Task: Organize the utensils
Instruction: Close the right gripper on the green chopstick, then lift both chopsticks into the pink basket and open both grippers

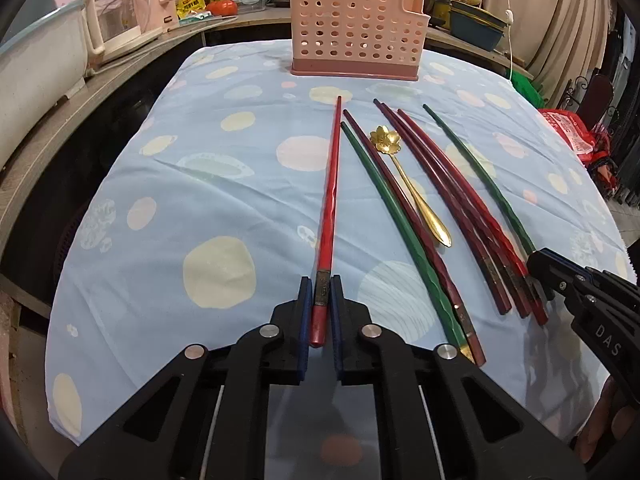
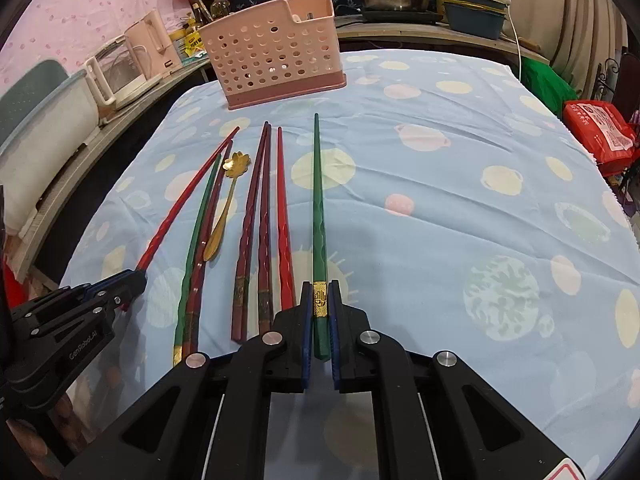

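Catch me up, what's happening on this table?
A person is sorting utensils with a gripper in each hand. The left gripper is shut on the thick end of a red chopstick; the right gripper is shut on a green chopstick. Both chopsticks still lie along the tablecloth. Between them lie six more chopsticks and a gold flower spoon. The pink basket stands at the far end; nothing from this row is in it yet.
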`<act>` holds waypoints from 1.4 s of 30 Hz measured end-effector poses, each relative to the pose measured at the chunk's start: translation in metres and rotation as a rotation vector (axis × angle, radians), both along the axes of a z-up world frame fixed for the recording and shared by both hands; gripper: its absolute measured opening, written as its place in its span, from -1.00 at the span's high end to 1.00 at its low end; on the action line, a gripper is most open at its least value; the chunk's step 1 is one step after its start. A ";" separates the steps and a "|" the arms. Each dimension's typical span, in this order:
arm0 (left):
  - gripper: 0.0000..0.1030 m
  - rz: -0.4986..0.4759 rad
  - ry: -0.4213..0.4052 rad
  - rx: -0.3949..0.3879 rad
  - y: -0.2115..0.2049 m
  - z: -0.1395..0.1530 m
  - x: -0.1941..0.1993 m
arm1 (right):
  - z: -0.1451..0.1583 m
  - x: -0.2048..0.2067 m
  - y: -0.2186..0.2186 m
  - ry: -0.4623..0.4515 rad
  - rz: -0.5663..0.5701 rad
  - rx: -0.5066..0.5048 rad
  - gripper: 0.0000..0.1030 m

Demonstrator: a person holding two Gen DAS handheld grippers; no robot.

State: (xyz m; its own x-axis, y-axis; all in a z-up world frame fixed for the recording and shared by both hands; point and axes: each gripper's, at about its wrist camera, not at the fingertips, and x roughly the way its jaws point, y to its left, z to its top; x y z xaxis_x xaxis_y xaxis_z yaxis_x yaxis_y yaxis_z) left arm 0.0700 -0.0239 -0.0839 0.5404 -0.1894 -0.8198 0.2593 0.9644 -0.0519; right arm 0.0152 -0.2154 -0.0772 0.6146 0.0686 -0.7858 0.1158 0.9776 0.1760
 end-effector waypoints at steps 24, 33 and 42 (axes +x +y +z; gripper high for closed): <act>0.87 -0.002 -0.067 -0.132 0.031 0.069 -0.042 | 0.101 -0.058 -0.019 -0.234 -0.036 0.048 0.87; 0.87 0.003 -0.196 -0.171 0.037 0.127 -0.035 | 0.143 -0.052 -0.022 -0.328 -0.033 0.027 0.87; 0.87 0.002 -0.326 -0.183 0.034 0.181 -0.005 | 0.181 -0.029 -0.026 -0.411 -0.029 -0.016 0.87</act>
